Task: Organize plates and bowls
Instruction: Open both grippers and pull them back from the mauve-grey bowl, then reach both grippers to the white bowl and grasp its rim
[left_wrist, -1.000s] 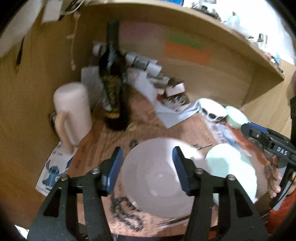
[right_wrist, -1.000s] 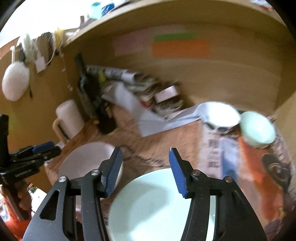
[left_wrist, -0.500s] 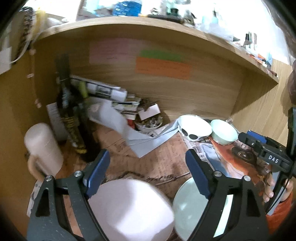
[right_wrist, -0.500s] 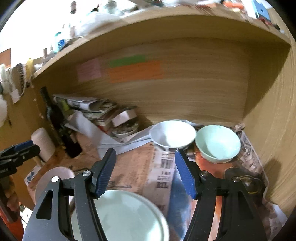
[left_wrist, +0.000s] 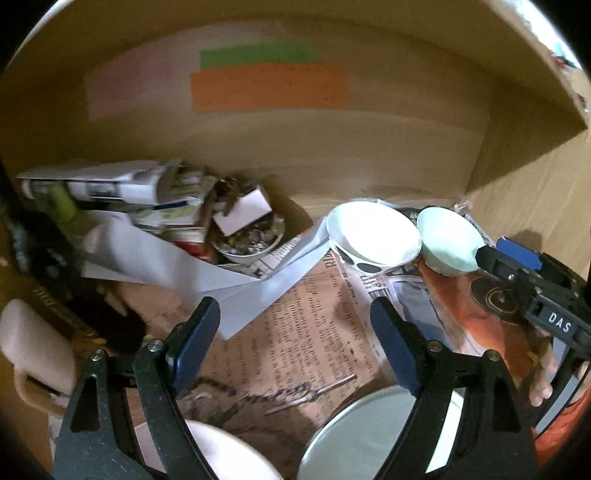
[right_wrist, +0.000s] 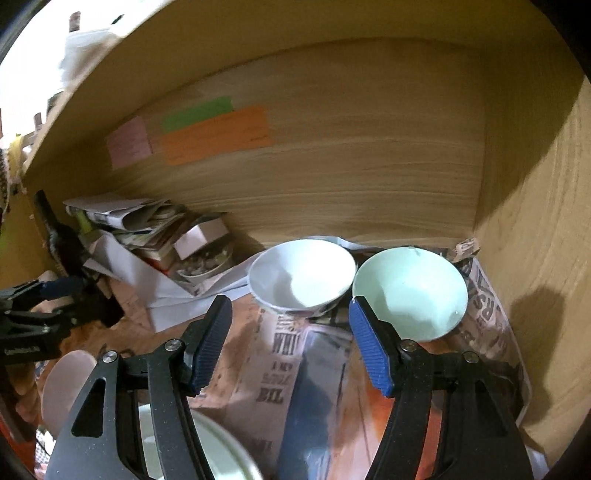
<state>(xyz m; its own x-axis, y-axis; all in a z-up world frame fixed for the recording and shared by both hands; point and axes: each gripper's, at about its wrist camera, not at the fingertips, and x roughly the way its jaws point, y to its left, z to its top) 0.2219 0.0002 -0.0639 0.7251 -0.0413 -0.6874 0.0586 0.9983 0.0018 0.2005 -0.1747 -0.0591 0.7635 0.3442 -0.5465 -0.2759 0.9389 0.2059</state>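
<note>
Both tools are wide apart and empty: ahead of the right tool (right_wrist: 290, 341) a white bowl (right_wrist: 301, 275) and green bowl (right_wrist: 410, 291) sit unstacked, touching; plates lie beneath the left tool (left_wrist: 295, 347), so sorting seems unfinished.

My right claw (right_wrist: 290, 345) hangs open and empty over the newspaper (right_wrist: 314, 373), facing a white bowl (right_wrist: 301, 275) touching a mint bowl (right_wrist: 410, 291).
</note>
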